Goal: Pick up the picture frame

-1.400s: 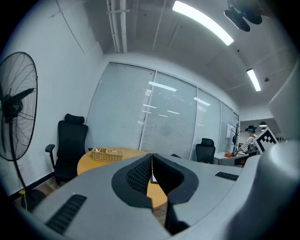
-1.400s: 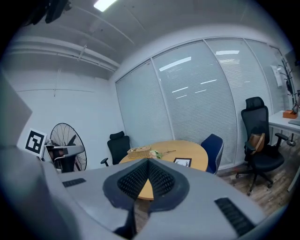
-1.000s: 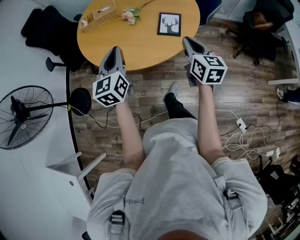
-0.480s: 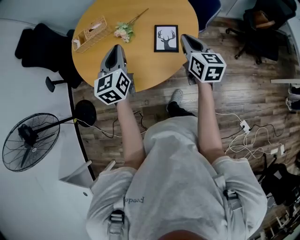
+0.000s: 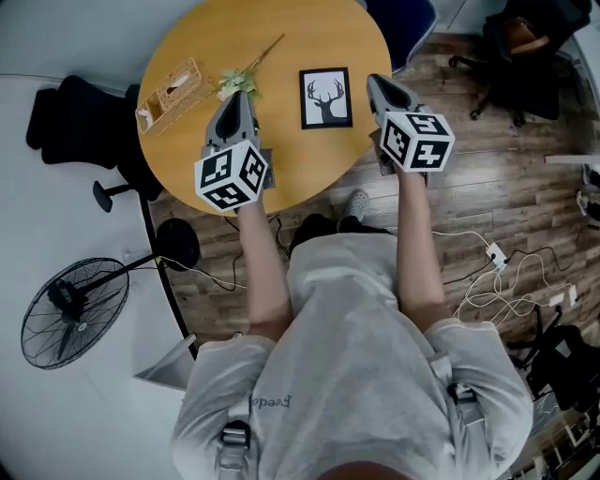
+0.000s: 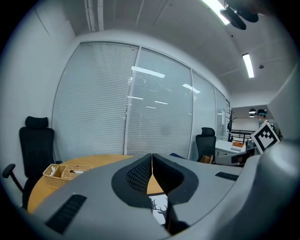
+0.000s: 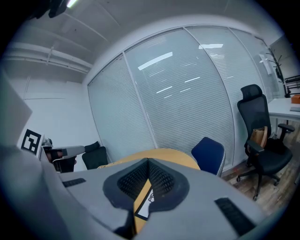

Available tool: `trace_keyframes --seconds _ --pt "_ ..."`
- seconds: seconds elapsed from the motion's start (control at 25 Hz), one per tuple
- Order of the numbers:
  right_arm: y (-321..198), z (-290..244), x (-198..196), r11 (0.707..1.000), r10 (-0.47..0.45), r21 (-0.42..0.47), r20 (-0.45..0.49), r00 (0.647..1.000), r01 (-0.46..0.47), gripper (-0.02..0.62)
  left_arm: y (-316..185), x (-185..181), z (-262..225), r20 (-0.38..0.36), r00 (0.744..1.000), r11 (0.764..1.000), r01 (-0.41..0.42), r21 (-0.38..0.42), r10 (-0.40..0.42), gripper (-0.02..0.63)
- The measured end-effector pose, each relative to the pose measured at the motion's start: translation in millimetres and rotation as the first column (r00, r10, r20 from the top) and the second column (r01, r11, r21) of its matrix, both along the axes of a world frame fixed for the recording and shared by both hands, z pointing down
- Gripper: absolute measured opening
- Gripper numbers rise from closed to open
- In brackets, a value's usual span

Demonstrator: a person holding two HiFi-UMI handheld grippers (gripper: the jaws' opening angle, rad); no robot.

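Picture frame (image 5: 326,97) between left tool (image 5: 235,97), right tool (image 5: 374,82)

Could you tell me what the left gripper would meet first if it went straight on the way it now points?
Probably the flower sprig lying on the round table just ahead of the left gripper; its height is unclear, so it might pass over the sprig.

A round wooden table (image 5: 281,33) is seen from above. On it, a wicker basket (image 5: 169,94) is set at nine o'clock, a picture frame (image 5: 326,97) at three o'clock, and a flower sprig (image 5: 246,71) is laid between them.
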State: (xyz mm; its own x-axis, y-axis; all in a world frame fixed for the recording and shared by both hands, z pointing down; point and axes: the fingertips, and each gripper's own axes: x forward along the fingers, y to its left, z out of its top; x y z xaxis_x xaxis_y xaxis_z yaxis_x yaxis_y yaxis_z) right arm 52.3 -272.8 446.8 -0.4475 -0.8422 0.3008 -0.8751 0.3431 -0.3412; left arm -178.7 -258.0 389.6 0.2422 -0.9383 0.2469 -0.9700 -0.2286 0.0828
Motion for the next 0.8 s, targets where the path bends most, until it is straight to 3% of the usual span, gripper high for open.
trace_keyframes --seconds 0.24,0.52,0.8 --pt "4 10 3 1.0 0.019 -0.013 -0.031 0.999 -0.019 0.023 -5 -1 8 -0.009 1.0 1.0 -0.001 -0.009 0.001 0.028" --pt "5 13 9 0.997 0.076 -0.01 -0.089 0.993 -0.077 0.023 -16 14 22 -0.036 0.997 0.998 -0.063 -0.017 0.062 0.028" --pt "1 2 19 0.993 0.117 0.016 -0.147 0.982 -0.116 0.028 -28 25 7 -0.09 0.987 0.99 -0.13 0.055 0.135 0.029"
